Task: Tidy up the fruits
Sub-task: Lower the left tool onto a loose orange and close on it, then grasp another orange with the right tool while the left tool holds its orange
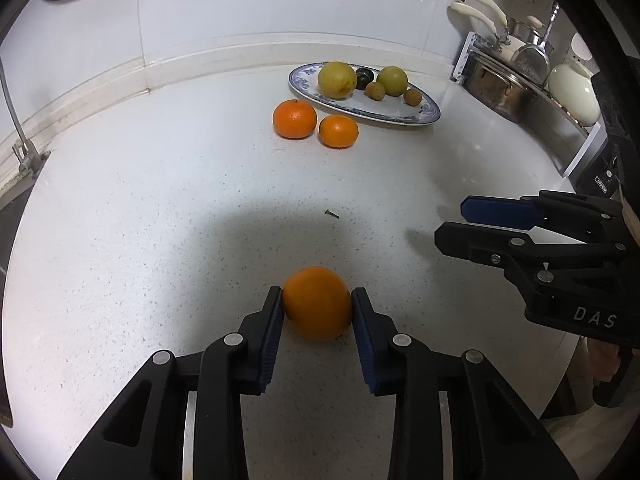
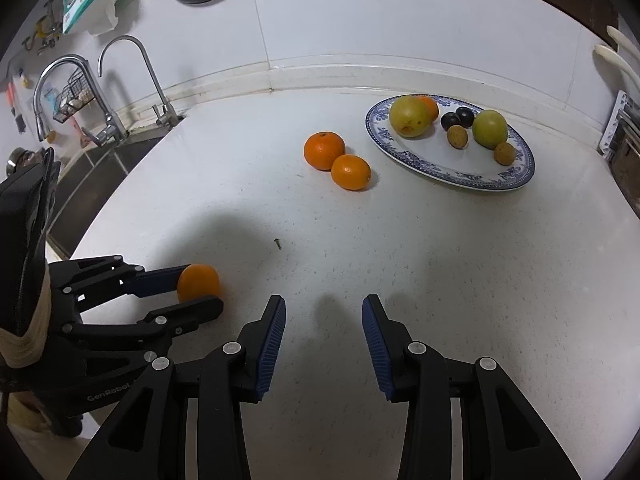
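The left tool (image 1: pixel 317 308) grips the near orange (image 1: pixel 317 303) low on the white counter (image 1: pixel 160 220), pads on both its flanks. Judged from here, it should squeeze gently and lift straight up before carrying right, clearing the two oranges (image 2: pixel 336 160) beside the blue-rimmed plate (image 2: pixel 516 182). The right tool (image 2: pixel 324 320) hovers open and empty.
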`<act>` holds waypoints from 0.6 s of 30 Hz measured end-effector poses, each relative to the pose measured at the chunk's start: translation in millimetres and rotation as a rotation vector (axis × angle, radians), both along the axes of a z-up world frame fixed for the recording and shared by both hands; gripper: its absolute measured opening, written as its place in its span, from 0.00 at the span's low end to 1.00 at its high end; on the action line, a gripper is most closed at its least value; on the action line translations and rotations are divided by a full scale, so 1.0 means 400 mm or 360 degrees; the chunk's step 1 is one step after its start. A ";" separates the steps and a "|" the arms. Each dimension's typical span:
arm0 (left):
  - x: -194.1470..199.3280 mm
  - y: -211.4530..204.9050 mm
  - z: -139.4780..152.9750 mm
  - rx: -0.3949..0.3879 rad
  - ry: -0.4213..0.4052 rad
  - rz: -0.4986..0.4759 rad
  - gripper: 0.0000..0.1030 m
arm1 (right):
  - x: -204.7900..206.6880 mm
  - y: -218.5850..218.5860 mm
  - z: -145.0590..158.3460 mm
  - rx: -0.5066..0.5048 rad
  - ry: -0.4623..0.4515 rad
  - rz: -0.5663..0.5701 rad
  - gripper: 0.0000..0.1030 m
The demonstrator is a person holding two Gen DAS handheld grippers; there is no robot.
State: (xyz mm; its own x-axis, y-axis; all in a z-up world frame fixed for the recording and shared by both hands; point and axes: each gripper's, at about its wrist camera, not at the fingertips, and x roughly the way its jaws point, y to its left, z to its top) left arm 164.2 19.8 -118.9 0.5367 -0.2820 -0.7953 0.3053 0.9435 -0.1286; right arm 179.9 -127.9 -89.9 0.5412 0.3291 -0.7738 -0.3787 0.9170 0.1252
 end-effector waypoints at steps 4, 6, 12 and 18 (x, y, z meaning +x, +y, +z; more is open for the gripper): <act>0.007 0.003 0.019 -0.0011 -0.0031 0.0006 0.32 | 0.011 0.006 0.000 0.0015 0.0004 0.0017 0.40; 0.013 0.005 0.032 -0.0015 -0.0052 0.0019 0.32 | 0.019 0.008 0.003 0.0027 -0.0003 0.0021 0.40; 0.047 0.014 0.071 0.0005 -0.0130 0.0043 0.32 | 0.054 0.019 0.018 0.0029 -0.0060 0.0042 0.40; 0.095 0.026 0.087 0.0022 -0.0170 0.0059 0.32 | 0.112 0.034 0.036 -0.0009 -0.0149 0.0089 0.40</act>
State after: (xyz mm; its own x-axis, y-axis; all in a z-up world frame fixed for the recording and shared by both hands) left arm 202.0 30.2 -84.2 0.6287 -0.2495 -0.7365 0.2813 0.9560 -0.0837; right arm 224.8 -114.3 -75.7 0.5921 0.3568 -0.7226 -0.4391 0.8947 0.0819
